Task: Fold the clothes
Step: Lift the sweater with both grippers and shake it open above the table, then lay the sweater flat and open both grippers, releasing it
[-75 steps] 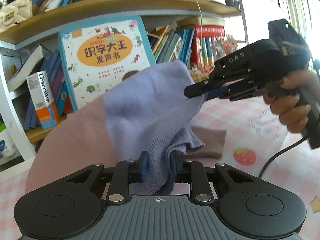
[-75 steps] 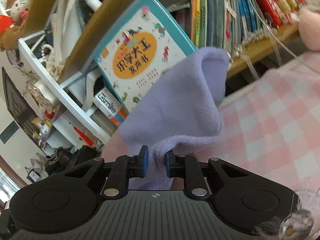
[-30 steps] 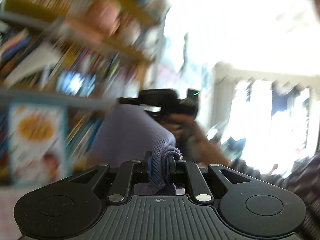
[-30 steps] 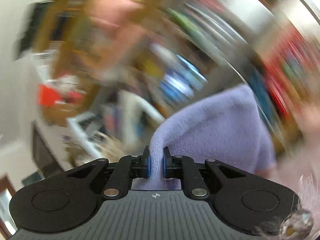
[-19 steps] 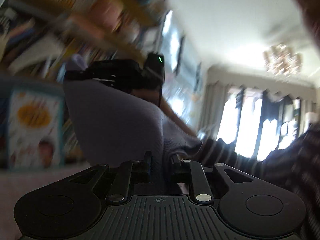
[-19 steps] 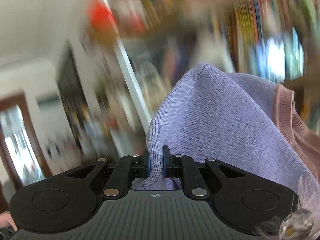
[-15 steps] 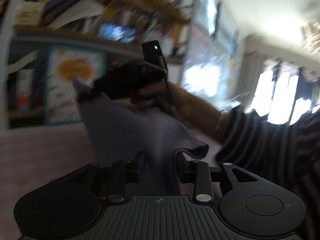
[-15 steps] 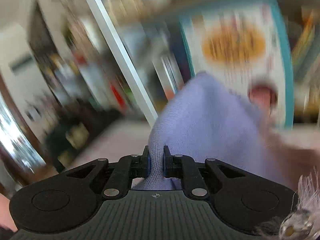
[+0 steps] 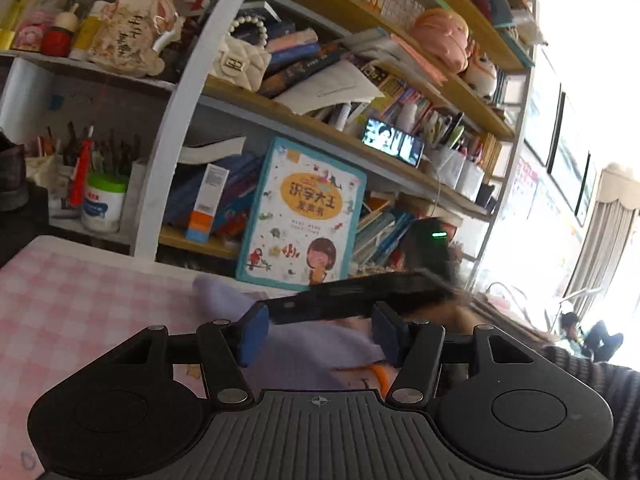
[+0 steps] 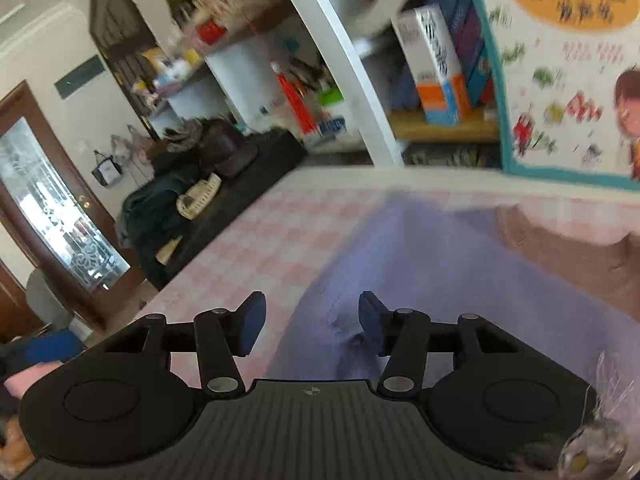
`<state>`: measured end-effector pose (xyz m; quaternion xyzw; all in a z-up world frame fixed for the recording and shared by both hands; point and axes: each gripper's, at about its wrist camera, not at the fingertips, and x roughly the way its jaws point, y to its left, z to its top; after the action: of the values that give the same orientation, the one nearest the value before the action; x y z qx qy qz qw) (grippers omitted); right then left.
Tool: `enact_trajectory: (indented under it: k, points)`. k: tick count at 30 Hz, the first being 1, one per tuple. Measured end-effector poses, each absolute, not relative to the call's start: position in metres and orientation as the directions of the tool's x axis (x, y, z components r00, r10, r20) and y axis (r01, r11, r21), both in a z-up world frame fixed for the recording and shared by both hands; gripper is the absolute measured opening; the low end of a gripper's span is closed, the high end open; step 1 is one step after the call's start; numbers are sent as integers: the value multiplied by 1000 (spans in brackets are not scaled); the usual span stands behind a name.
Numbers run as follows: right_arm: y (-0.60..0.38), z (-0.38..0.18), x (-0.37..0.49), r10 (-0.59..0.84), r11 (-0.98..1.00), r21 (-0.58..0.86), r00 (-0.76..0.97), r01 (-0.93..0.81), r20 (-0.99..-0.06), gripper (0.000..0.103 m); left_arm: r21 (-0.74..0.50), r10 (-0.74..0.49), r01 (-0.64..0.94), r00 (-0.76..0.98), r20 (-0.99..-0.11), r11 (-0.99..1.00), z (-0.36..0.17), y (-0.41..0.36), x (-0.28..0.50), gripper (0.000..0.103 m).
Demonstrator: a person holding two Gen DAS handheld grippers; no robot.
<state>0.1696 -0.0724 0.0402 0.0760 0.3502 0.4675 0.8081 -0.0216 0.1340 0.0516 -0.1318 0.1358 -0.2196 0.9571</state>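
A pink-and-white checked tablecloth (image 10: 248, 248) stretched ahead of both claws. The lilac and dusty-pink knit garment (image 10: 440, 264) lay flat on it, just beyond the wide, empty right gripper (image 10: 311, 322). The left gripper (image 9: 318, 334) also gaped wide, holding nothing.

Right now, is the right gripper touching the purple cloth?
Cannot tell. In the right wrist view the right gripper is open with the purple cloth lying under it, but whether the fingers rest on it is unclear.

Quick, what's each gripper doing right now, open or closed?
Left gripper: open, holding nothing.
Right gripper: open, above the sweater, holding nothing.
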Motion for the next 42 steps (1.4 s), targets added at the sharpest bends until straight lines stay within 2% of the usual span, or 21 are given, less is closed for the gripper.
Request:
enact_trajectory:
  k: [4, 8, 12, 16, 20, 24, 25, 26, 28, 29, 30, 31, 33, 36, 42]
  points:
    - [-129, 45, 150, 754, 634, 421, 399, -648, -522, 49, -245, -476, 421, 845, -246, 874, 49, 115, -5, 59]
    - [-201, 34, 116, 639, 761, 380, 504, -526, -582, 49, -144, -488, 467, 814, -315, 872, 46, 85, 16, 59]
    - [-256, 20, 76, 515, 854, 324, 583, -406, -628, 49, -23, -521, 566, 743, -420, 824, 37, 40, 44, 59]
    - [-278, 9, 48, 445, 894, 282, 621, -347, -645, 49, 71, -521, 659, 651, -552, 749, 18, -19, 73, 58]
    - [-275, 4, 36, 412, 907, 226, 639, -355, -650, 49, 254, -475, 703, 660, -583, 664, -3, -77, 86, 56]
    - [-271, -1, 25, 379, 917, 169, 656, -361, -652, 45, 409, -419, 694, 699, -579, 592, -19, -116, 95, 48]
    - [-271, -2, 23, 371, 919, 155, 661, -363, -653, 37, 444, -403, 685, 712, -576, 577, -23, -123, 98, 44]
    - [-270, -4, 20, 362, 921, 140, 665, -364, -653, 36, 474, -384, 675, 724, -573, 565, -27, -129, 100, 41]
    - [-268, -6, 14, 346, 924, 111, 674, -366, -653, 31, 530, -344, 649, 750, -565, 546, -37, -135, 105, 30]
    - [-267, -8, 11, 338, 925, 97, 678, -367, -652, 29, 538, -331, 640, 757, -563, 549, -40, -135, 109, 25]
    - [-267, -9, 9, 332, 925, 86, 681, -369, -652, 25, 535, -323, 635, 760, -565, 557, -42, -135, 114, 11]
    - [-267, -9, 10, 338, 923, 90, 679, -374, -651, 20, 517, -327, 628, 762, -559, 581, -40, -131, 118, 5]
    - [-267, -9, 11, 351, 918, 97, 674, -384, -650, 15, 446, -355, 610, 770, -531, 655, -27, -117, 124, 5]
    - [-267, -9, 12, 363, 914, 107, 670, -392, -648, 15, 294, -399, 550, 803, -443, 782, 10, -75, 129, 5]
    - [-265, -8, 14, 360, 916, 109, 669, -387, -651, 15, 248, -178, 285, 908, -380, 926, 36, 39, 116, 5]
